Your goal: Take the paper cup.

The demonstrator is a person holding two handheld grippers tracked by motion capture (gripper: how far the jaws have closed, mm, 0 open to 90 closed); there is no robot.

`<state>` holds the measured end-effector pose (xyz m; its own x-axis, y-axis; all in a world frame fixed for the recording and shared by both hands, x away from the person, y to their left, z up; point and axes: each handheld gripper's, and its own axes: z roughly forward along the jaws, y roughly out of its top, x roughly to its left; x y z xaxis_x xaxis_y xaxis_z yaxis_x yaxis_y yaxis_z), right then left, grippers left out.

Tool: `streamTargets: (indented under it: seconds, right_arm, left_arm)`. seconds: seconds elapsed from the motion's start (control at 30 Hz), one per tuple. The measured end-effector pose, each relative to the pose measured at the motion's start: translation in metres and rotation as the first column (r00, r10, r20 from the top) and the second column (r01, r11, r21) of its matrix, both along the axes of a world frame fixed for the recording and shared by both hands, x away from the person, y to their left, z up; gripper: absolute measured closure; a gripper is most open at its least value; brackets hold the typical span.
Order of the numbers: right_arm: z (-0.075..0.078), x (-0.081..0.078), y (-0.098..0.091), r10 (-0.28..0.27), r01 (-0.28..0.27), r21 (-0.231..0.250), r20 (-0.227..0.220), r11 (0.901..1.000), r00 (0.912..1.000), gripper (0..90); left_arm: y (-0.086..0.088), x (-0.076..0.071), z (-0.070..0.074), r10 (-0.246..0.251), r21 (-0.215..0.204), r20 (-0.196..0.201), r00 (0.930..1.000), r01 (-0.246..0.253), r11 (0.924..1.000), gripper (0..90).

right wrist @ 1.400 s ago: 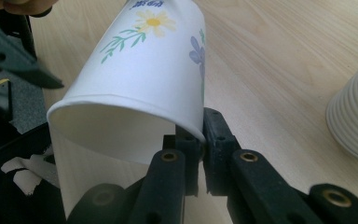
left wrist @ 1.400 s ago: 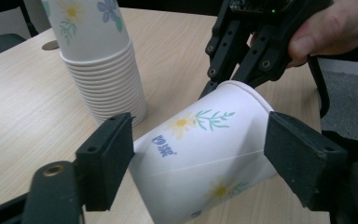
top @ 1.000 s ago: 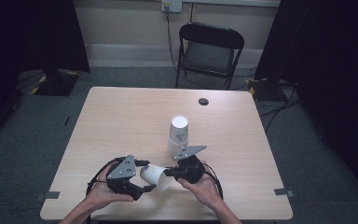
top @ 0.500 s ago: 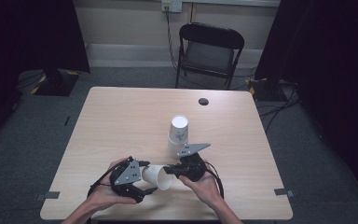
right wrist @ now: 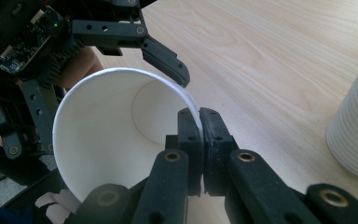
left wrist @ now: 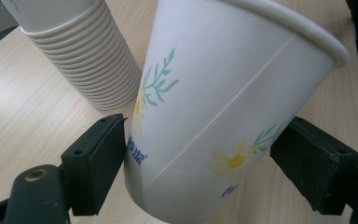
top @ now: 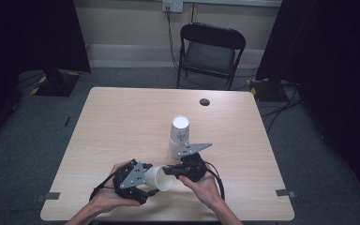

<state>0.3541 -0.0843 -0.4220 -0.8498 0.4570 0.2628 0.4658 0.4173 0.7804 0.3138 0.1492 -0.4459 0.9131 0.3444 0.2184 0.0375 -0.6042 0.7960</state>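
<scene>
My right gripper (right wrist: 199, 122) has its jaws pinched tight on the rim of a white paper cup with painted flowers (right wrist: 116, 135). The cup lies on its side between my two hands. My left gripper (left wrist: 200, 154) has just been closing; its jaws sit on both sides of the cup's bottom part, one touching, the other just off it. At 1 o'clock from the cup, a tall stack of white paper cups (top: 179, 136) stands upside down on the pale wooden tabletop (top: 122, 122).
</scene>
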Motion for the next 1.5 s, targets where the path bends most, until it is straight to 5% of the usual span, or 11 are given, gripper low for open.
streamTargets:
  seconds: [0.77, 0.9, 1.07, 1.17, 1.5]
  right_arm:
    - [0.005, -0.001, 0.000, -0.060, 0.060, 0.070, -0.001, 0.9957, 0.9982, 87.7]
    - [0.005, -0.002, 0.000, -0.058, 0.058, 0.079, 0.009, 0.9952, 0.9983, 86.5]
    - [0.009, -0.002, -0.004, -0.060, 0.054, 0.139, 0.038, 0.9887, 0.9975, 84.0]
    - [0.011, -0.004, -0.007, -0.049, 0.036, 0.169, 0.076, 0.9850, 0.9959, 82.9]
    - [0.015, -0.006, -0.011, -0.060, 0.036, 0.226, 0.098, 0.9735, 0.9933, 79.6]
  left_arm:
    - [0.000, 0.000, 0.002, 0.040, -0.021, 0.021, 0.9990, -0.040, 0.9990, 25.2]
    - [0.003, 0.001, 0.003, 0.038, -0.052, -0.016, 0.9991, -0.039, 0.9979, 26.4]
    - [0.006, 0.004, 0.006, 0.037, -0.154, -0.109, 0.9933, -0.054, 0.9866, 27.6]
    - [0.007, 0.005, 0.008, 0.030, -0.181, -0.132, 0.9907, -0.054, 0.9820, 27.8]
    - [0.010, 0.009, 0.008, 0.014, -0.244, -0.213, 0.9770, -0.067, 0.9675, 28.6]
